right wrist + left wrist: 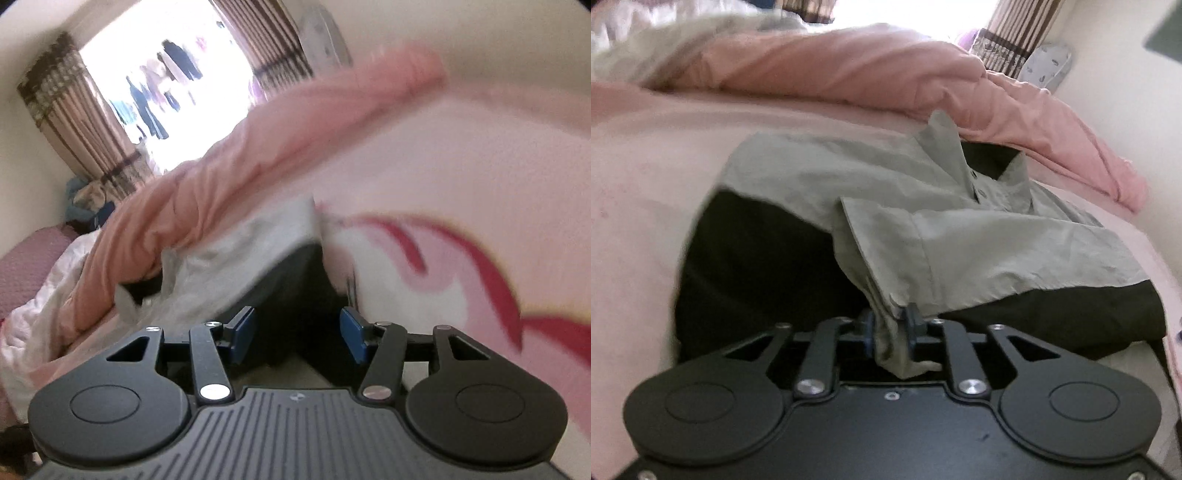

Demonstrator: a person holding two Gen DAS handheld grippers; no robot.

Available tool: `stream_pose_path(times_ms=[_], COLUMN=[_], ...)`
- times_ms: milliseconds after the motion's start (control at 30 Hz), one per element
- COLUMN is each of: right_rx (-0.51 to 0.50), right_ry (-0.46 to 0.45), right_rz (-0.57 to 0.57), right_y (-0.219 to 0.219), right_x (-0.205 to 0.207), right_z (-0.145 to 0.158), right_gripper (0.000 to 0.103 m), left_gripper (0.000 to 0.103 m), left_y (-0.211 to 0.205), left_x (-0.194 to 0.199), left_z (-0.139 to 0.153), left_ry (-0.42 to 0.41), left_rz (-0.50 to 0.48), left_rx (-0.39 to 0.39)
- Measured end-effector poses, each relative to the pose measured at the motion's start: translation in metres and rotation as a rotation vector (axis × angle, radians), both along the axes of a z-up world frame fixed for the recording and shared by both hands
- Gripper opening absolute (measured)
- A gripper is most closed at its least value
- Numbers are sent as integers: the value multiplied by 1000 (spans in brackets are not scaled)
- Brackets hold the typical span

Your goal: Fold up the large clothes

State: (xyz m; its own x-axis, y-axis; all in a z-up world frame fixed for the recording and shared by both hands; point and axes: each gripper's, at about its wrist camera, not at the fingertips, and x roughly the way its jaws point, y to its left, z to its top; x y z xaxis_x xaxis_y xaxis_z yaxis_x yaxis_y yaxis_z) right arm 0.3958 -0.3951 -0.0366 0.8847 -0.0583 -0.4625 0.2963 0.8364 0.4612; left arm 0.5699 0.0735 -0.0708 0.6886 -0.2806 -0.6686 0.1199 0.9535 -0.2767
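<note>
A large grey-green and black shirt [812,177] lies on the pink bed sheet [639,177], collar at the far right. One sleeve [979,251] is folded across the body. My left gripper [889,325] is shut on the sleeve's cuff [886,299], bunched between the jaws. In the right wrist view the same shirt [258,258] shows as a grey panel over black cloth. My right gripper [297,336] is open and empty, its blue pads [243,332] low over the black part of the shirt.
A bunched pink duvet [849,62] lies along the far side of the bed, also seen in the right wrist view [221,173]. Curtains [74,122] and a bright window stand behind. The sheet has a red and white pattern [461,266] at the right.
</note>
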Motion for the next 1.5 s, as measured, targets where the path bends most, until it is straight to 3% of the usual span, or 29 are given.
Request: stream_pose_path(times_ms=[67, 133, 267, 367, 500, 600, 800, 867, 933, 1100, 1300, 1400, 1500], right_rx=[-54, -85, -115, -142, -160, -194, -225, -266, -316, -351, -394, -380, -359], right_ry=[-51, -62, -35, 23, 79, 93, 113, 65, 14, 12, 121, 146, 134], right_rz=[20, 40, 77, 84, 79, 96, 99, 76, 86, 94, 66, 69, 75], right_y=[5, 8, 17, 24, 24, 25, 29, 34, 40, 47, 43, 34, 32], right_x=[4, 15, 44, 58, 68, 62, 58, 61, 67, 108, 146, 149, 140], right_z=[12, 20, 16, 3, -18, -28, -19, -8, 3, 9, -16, -29, -24], right_gripper=[63, 63, 55, 52, 46, 42, 42, 47, 51, 51, 51, 51, 51], left_gripper=[44, 50, 57, 58, 57, 59, 60, 69, 70, 70, 70, 71, 68], left_y=[-5, -4, -19, -38, -45, -36, -34, -33, -33, -31, -29, -24, -23], left_x=[-8, -18, -30, -27, -11, -14, -5, -1, 9, 44, 61, 61, 56], left_z=[16, 35, 50, 34, 1, -11, 7, 22, 32, 28, -1, -2, 6], left_ry=[-54, -120, -165, -124, -26, -39, -50, -115, -151, -97, -32, -46, -31], left_rz=[18, 16, -45, -130, -126, -153, -167, -149, -134, -110, -99, -101, -78], left_rx=[43, 35, 2, 2, 37, 9, 31, 67, 87, 55, 77, 63, 63])
